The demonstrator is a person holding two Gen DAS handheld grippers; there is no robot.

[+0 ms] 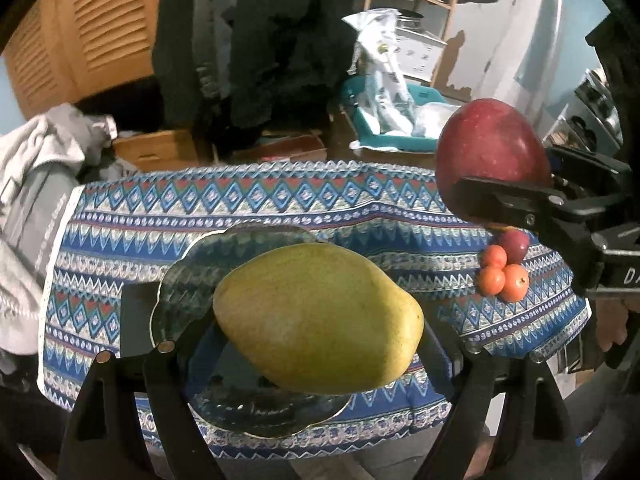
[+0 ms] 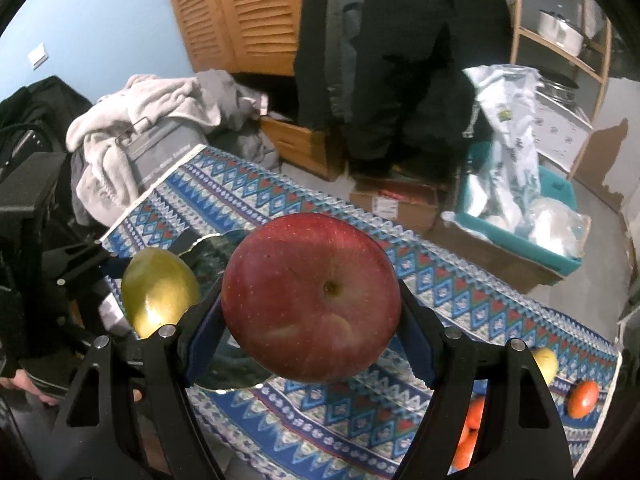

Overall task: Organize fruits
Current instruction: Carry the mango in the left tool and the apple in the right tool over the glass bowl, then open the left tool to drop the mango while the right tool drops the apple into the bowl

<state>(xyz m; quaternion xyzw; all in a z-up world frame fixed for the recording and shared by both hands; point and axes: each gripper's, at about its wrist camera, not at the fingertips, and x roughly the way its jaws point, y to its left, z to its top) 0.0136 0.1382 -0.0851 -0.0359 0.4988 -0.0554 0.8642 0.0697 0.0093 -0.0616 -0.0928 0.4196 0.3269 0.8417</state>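
My left gripper [image 1: 316, 336] is shut on a yellow-green mango [image 1: 318, 318] and holds it above a clear glass plate [image 1: 188, 284] on the patterned tablecloth. My right gripper [image 2: 310, 320] is shut on a red apple [image 2: 310, 298], held in the air over the table. The apple also shows at the right of the left wrist view [image 1: 492, 152], and the mango at the left of the right wrist view [image 2: 160, 292], with the glass plate [image 2: 224, 250] between them.
Small orange fruits [image 1: 502, 276] and a dark red one [image 1: 514, 242] lie on the cloth [image 1: 240, 208] at the right. In the right wrist view, orange fruits [image 2: 584, 398] and a yellow one [image 2: 546, 364] lie near the table's corner. Clothes [image 1: 48, 152], boxes and a teal bin [image 1: 396, 132] stand beyond.
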